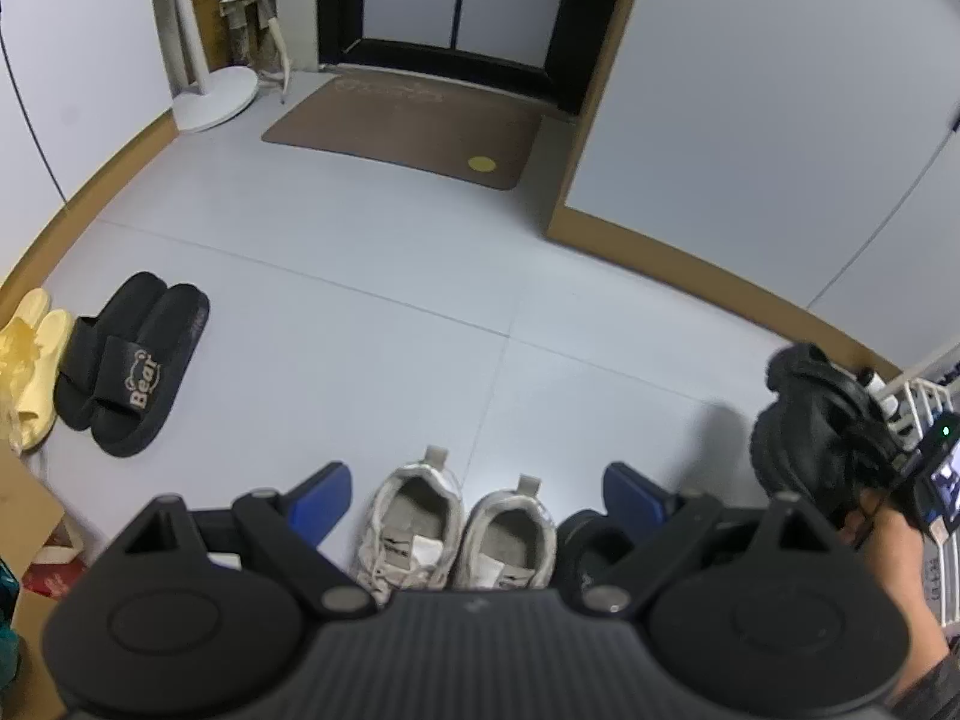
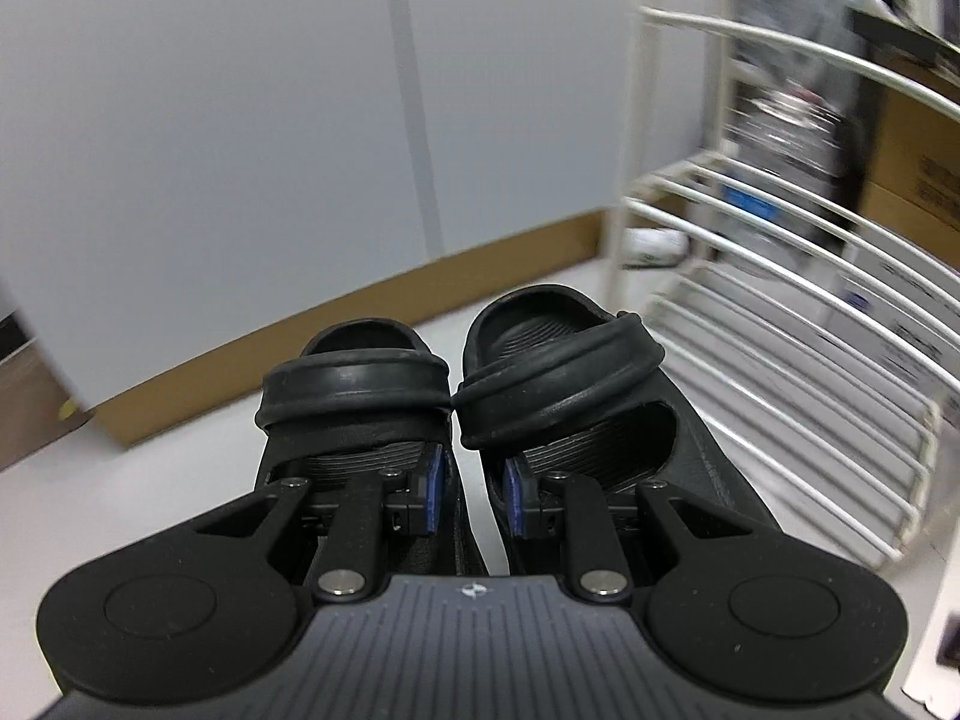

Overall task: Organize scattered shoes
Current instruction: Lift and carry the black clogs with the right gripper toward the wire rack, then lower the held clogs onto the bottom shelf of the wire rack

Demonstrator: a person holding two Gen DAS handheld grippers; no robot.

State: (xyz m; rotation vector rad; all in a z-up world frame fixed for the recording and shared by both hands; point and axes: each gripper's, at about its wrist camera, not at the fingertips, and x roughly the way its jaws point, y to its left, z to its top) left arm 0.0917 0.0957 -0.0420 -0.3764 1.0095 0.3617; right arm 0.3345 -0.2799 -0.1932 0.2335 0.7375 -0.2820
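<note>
Black sandals (image 2: 462, 396) heels hidden, white rack (image 2: 780, 300) blurred

The pale grey tiled floor (image 1: 372, 252) carries several things. A brown doormat (image 1: 408, 126) lies before the dark door frame, with the round white base of a stand (image 1: 216, 99) just to its left. Near the left wall a pair of black slides (image 1: 135, 363) rests side by side, touching a pair of yellow slippers (image 1: 33, 360). A pair of beige sneakers (image 1: 459, 525) sits close together in the foreground. A white wire rack (image 2: 780, 312) stands on the floor at right.
</note>
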